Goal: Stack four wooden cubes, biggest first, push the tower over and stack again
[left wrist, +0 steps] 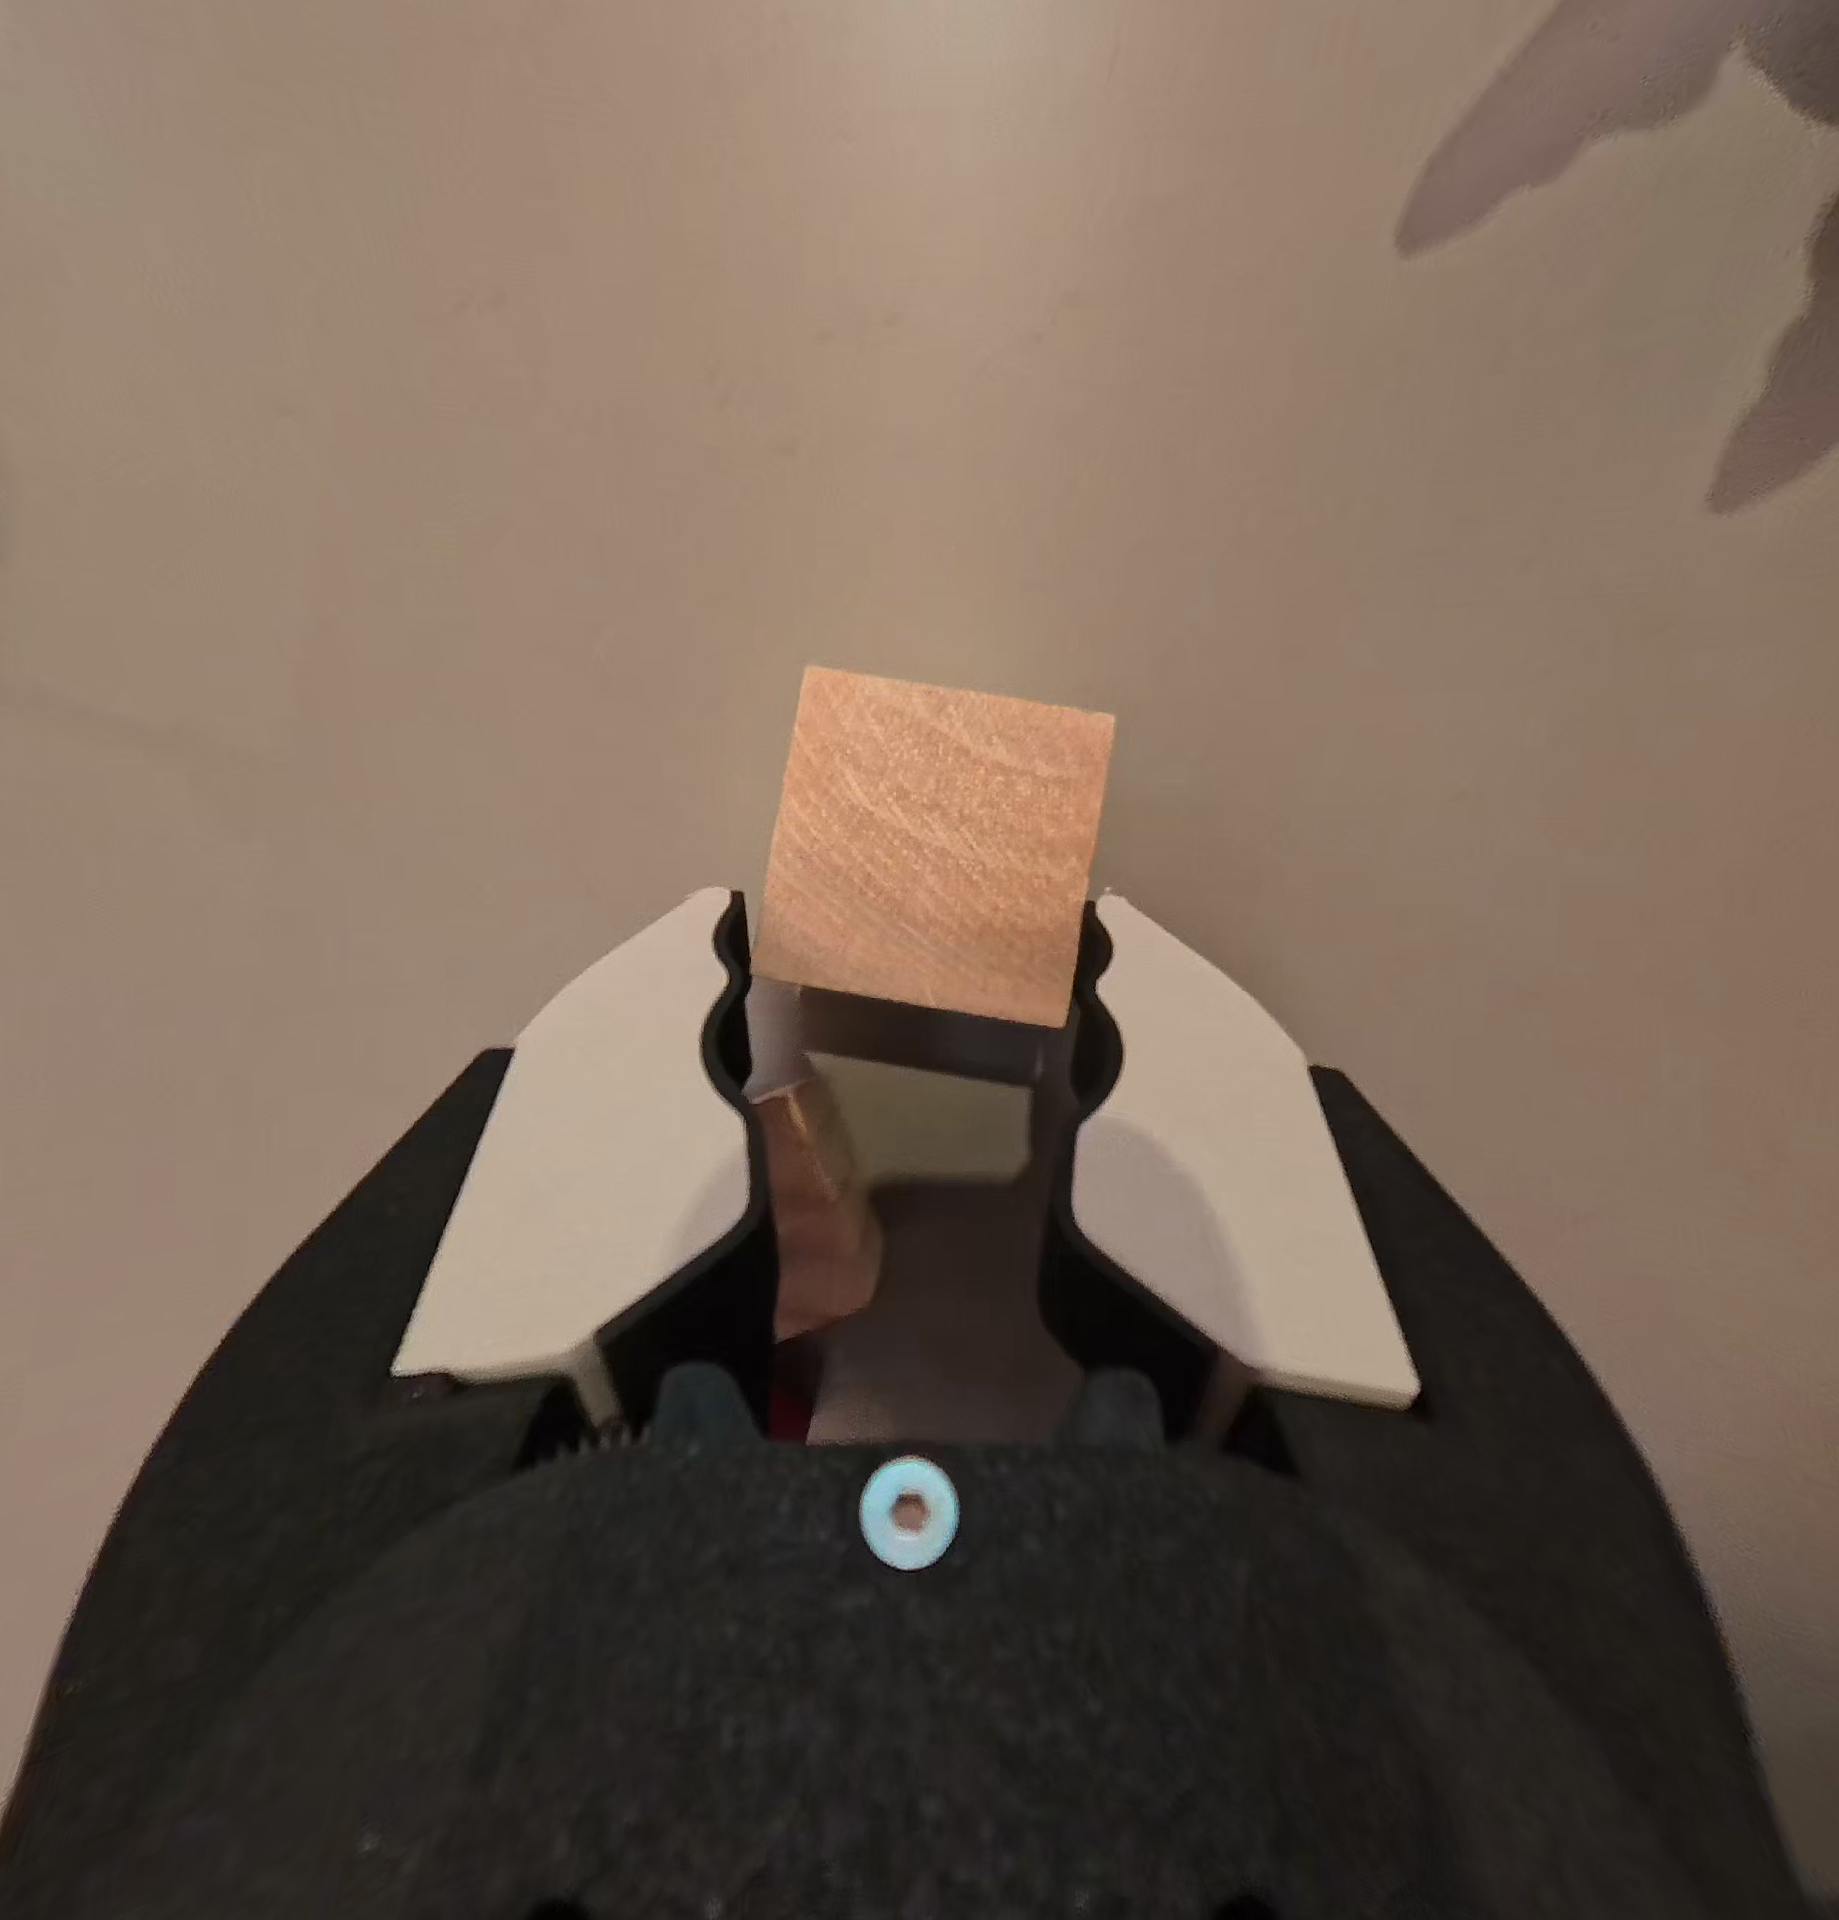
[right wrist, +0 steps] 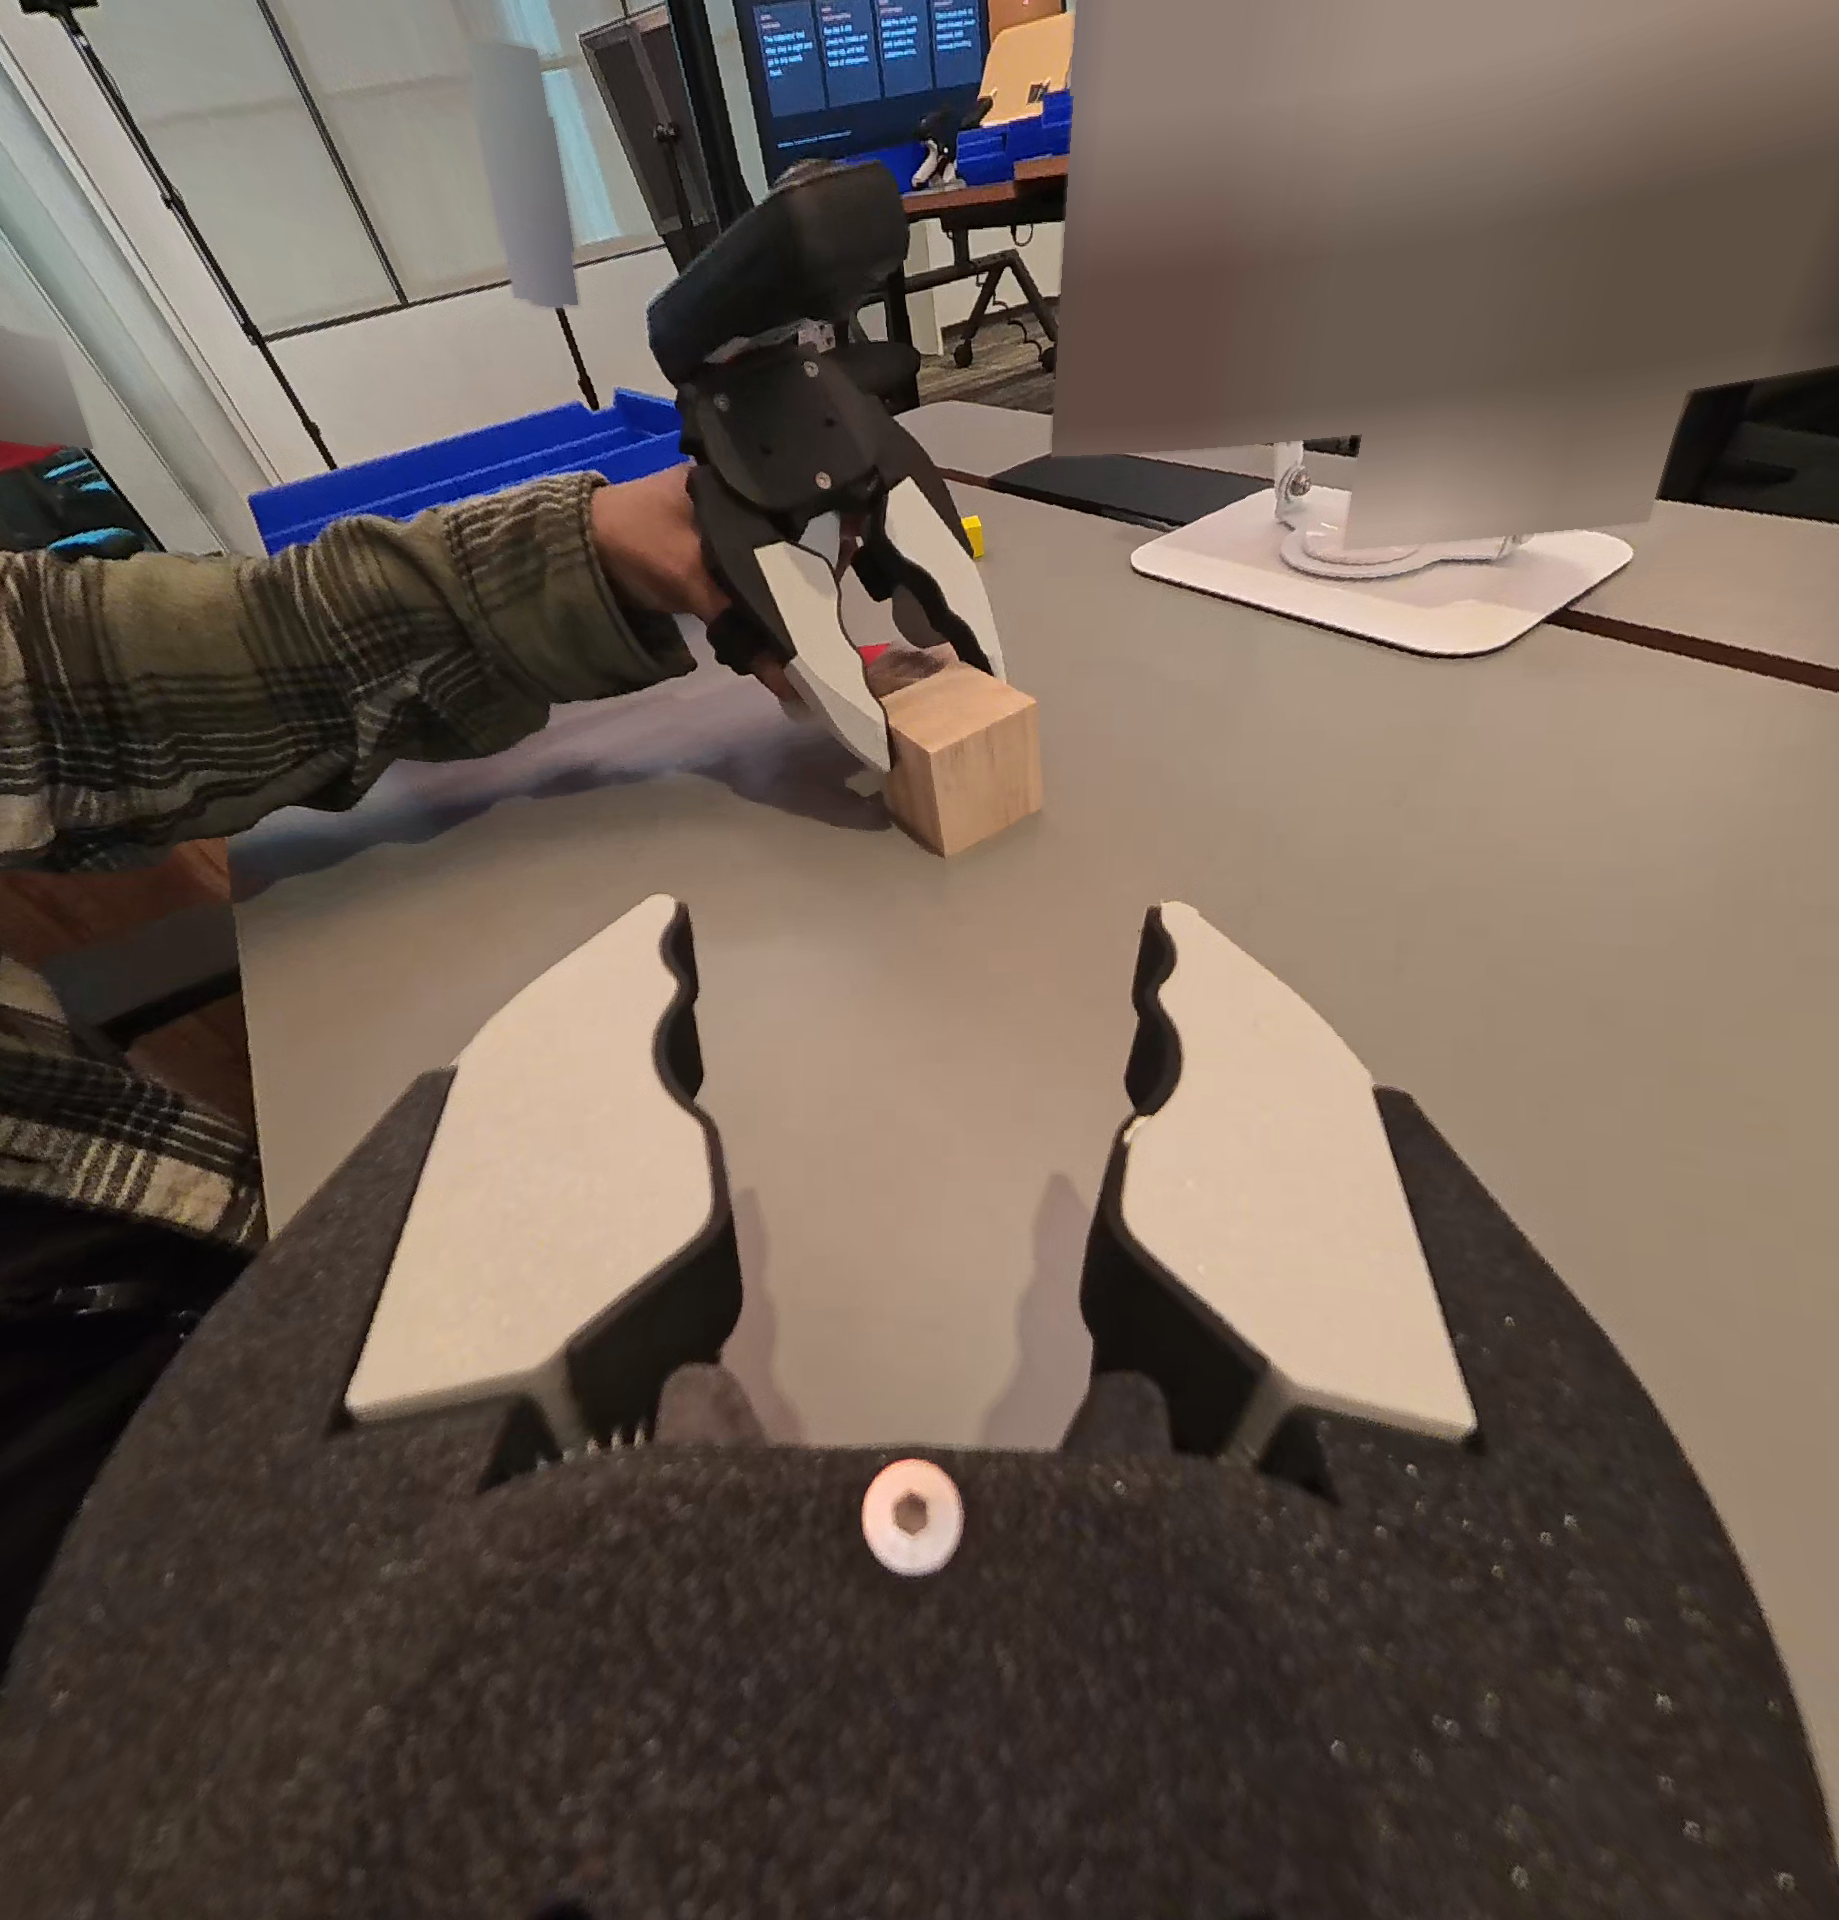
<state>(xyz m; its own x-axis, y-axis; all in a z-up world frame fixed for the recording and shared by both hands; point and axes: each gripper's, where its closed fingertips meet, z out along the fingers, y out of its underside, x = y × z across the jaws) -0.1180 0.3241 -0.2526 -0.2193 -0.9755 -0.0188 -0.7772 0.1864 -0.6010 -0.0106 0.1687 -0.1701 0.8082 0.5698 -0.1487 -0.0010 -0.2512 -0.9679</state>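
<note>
Left wrist view: your left gripper (left wrist: 920, 940) points down at the grey table (left wrist: 375, 520). Its white fingers (left wrist: 603, 1122) sit against the two opposite sides of a wooden cube (left wrist: 930, 847), pinching it near the tips. The cube's top face is turned slightly askew to the fingers. Whether the cube rests on the table or is lifted just off it cannot be told here. A soft shadow (left wrist: 1725, 239) falls on the table at the far right.

Right wrist view: your right gripper (right wrist: 915, 935) is held low over the near part of the table (right wrist: 1310, 935), its fingers (right wrist: 551, 1174) spread wide with nothing between them. Farther off, your left gripper (right wrist: 930, 707) is tilted steeply down on the wooden cube (right wrist: 972, 764), fingertips on either side of its upper part; the cube's lower edge appears to meet the table. Your left hand (right wrist: 655, 551), in a plaid sleeve (right wrist: 271, 665), holds the handle. A small yellow block (right wrist: 974, 537) lies on the table beyond that gripper, and a red patch (right wrist: 875, 655) shows just behind the cube; its nature cannot be made out. A white monitor stand (right wrist: 1382, 566) sits at the far right, a blue bin (right wrist: 458, 468) at the far left.
</note>
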